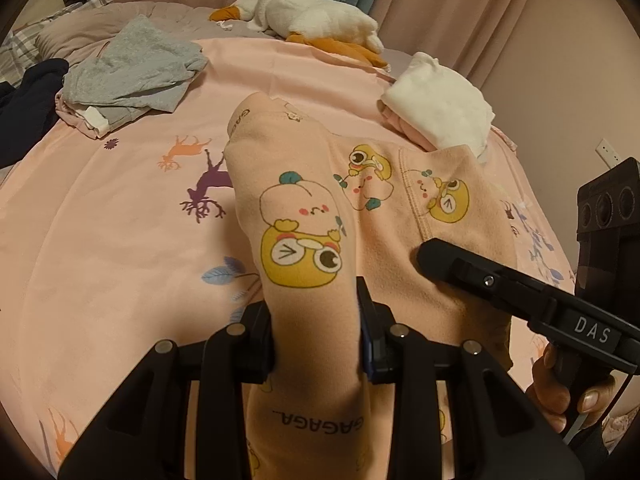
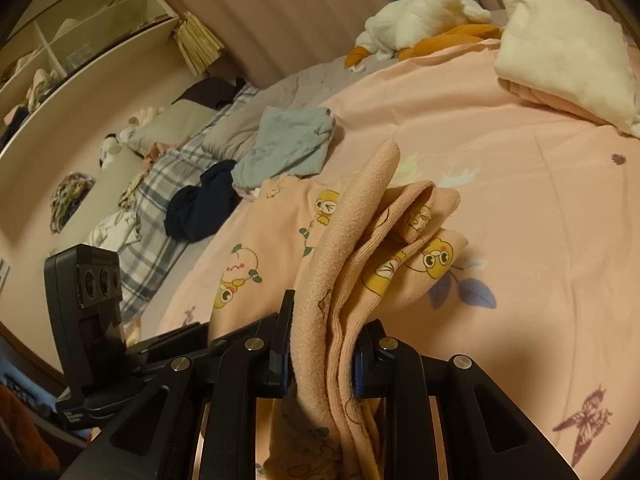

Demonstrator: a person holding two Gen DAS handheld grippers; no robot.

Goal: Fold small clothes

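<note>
Pink bedsheet (image 1: 120,240) with deer and leaf prints covers the bed. On it, a peach cartoon-print garment (image 1: 380,216) lies partly spread at centre, both near edges lifted. Grey clothes (image 1: 132,76) heaped far left; folded white-and-pink stack (image 1: 440,108) far right; white plush goose (image 1: 316,20) at the back. Left gripper (image 1: 316,340) pinches a bunched fold of the garment, jaws narrowly apart on cloth. Right gripper (image 2: 320,360) clamps several gathered layers likewise.
</note>
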